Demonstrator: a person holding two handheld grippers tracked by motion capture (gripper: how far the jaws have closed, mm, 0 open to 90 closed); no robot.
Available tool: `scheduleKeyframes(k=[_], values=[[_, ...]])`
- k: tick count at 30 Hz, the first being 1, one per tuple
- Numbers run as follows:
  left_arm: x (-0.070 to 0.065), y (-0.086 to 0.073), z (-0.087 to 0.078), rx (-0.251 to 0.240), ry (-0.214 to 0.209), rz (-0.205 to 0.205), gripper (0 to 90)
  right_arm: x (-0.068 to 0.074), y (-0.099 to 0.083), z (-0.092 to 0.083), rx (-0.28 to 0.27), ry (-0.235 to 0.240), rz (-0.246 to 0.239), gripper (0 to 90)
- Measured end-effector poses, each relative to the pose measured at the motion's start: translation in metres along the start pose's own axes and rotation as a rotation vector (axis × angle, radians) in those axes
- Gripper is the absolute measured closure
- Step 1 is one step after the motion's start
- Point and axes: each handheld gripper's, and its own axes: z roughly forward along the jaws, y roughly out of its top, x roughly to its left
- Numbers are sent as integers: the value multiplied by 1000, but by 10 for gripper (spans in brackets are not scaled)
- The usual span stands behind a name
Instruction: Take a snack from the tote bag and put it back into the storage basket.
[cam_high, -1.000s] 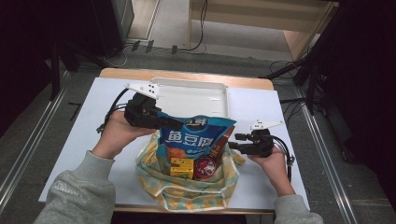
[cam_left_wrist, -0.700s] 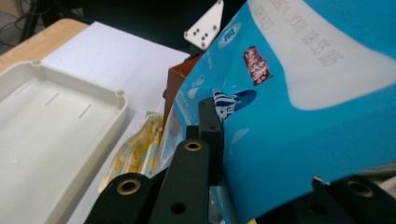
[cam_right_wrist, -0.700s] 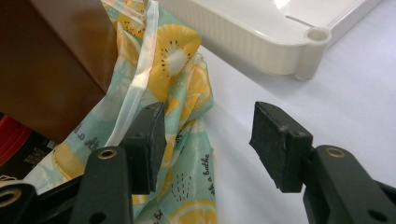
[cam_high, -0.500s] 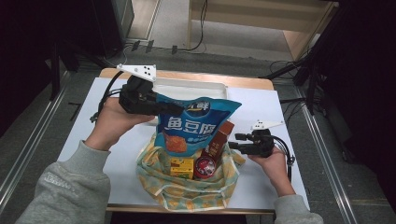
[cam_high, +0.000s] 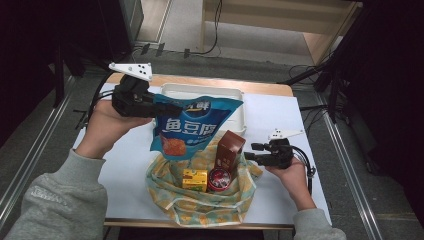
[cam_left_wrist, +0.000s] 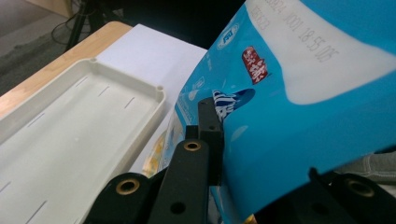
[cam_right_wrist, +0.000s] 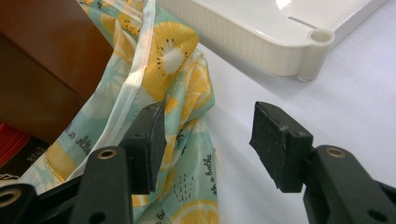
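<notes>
A blue snack bag (cam_high: 192, 127) hangs in the air over the lemon-print cloth bag (cam_high: 200, 205), with my left gripper (cam_high: 152, 106) shut on its upper left corner. In the left gripper view the jaws (cam_left_wrist: 224, 140) pinch the blue snack bag (cam_left_wrist: 303, 93). Inside the cloth stand a brown box (cam_high: 229, 150), a small yellow box (cam_high: 195, 179) and a red round tin (cam_high: 219, 179). My right gripper (cam_high: 250, 156) is open at the cloth's right edge. In its own view the right gripper (cam_right_wrist: 210, 140) has the cloth's (cam_right_wrist: 182, 70) hem beside its left pad.
A white tray (cam_high: 235, 95) lies at the back of the white table, behind the snack bag, and its corner (cam_right_wrist: 299, 51) is just beyond the right gripper's jaws. Bare table (cam_high: 125, 160) shows left of the cloth. Cables trail off both table sides.
My left gripper has lifted the blue snack bag up and back-left, out of the cloth bag. The brown box now stands uncovered. The right gripper has stayed in place.
</notes>
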Motion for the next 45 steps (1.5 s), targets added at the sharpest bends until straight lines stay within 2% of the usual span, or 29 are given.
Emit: scheduleKeyframes(k=[5,10,14,22,24,32,41,45], values=[[10,-4,-8,-15,22,-39,882,1,0,1,0,1,-3,454],[23,-5,-12,-7,51,-71,882,1,0,1,3,2,-2,454],[31,-3,-13,-11,79,-84,883,1,0,1,2,1,-3,454],[50,8,-11,15,112,-103,884,1,1,1,-1,0,-3,454],[61,13,-8,14,126,-120,884,1,1,1,0,1,-1,454],[84,24,0,-3,139,-147,884,2,1,0,-2,5,-7,454],[107,38,19,10,162,-158,883,2,1,1,-2,9,-10,454],[115,40,25,3,159,-158,883,3,1,1,-4,8,-12,454]])
